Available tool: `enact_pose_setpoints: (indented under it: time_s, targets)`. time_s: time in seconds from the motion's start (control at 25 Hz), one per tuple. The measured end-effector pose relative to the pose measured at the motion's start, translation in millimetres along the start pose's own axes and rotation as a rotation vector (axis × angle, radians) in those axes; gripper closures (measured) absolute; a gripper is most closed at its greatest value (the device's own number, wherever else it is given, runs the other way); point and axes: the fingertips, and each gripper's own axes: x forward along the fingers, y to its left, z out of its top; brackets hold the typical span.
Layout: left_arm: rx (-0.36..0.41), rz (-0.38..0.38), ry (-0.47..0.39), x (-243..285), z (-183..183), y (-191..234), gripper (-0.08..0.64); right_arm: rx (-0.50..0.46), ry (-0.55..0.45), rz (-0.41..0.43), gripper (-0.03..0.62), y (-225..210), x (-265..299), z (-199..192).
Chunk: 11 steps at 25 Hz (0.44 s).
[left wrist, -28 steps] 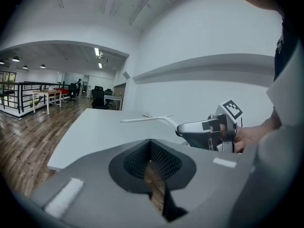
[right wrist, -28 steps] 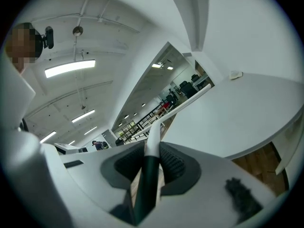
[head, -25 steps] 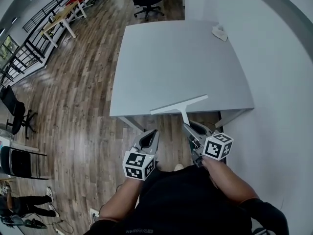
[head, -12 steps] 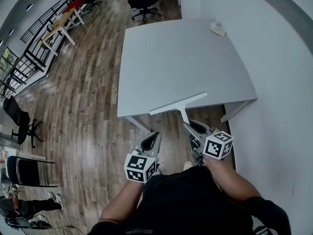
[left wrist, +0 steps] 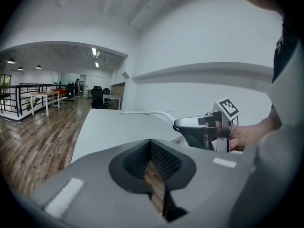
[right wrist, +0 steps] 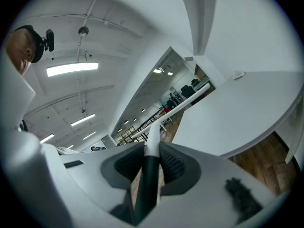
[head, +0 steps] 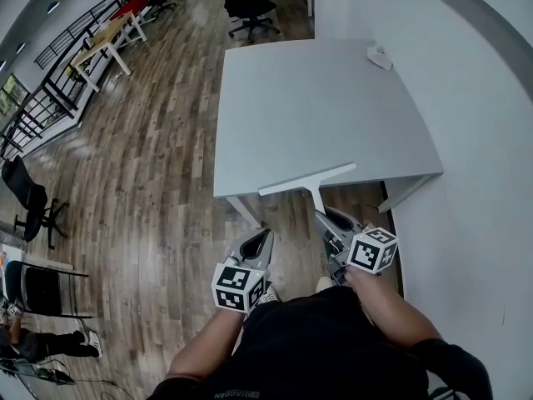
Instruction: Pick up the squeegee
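The squeegee (head: 306, 179) is white, with a long thin blade and a handle that turns dark at its end. My right gripper (head: 323, 217) is shut on that handle and holds the blade level in the air over the near edge of the grey table (head: 316, 98). In the right gripper view the handle (right wrist: 151, 167) runs between the pads, and the blade (right wrist: 183, 101) crosses ahead. My left gripper (head: 262, 238) hangs beside it to the left, shut on nothing, over the wooden floor. The left gripper view shows the squeegee (left wrist: 142, 112) and the right gripper (left wrist: 202, 127).
A small white object (head: 379, 57) lies at the table's far right corner. A white wall runs along the right side. A black office chair (head: 246, 2) stands beyond the table, more chairs (head: 29, 198) at the left, and a person (head: 33, 340) at the lower left.
The head view has shifted slightly, so the table sits a little more to the right. Both grippers and the squeegee keep their places.
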Motion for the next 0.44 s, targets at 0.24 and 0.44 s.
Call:
enact_pose_setpoints:
  time_s: [0.24, 0.44]
  targets:
    - [-0.021, 0.000, -0.007, -50.8, -25.8, 53.0, 0.552, -0.002, -0.007, -0.019, 0.485, 43.5, 39.3, -35.9]
    - [-0.030, -0.009, -0.020, -107.2, -40.5, 113.5, 0.552, -0.017, 0.003, -0.034, 0.485, 98.9, 87.7, -74.1]
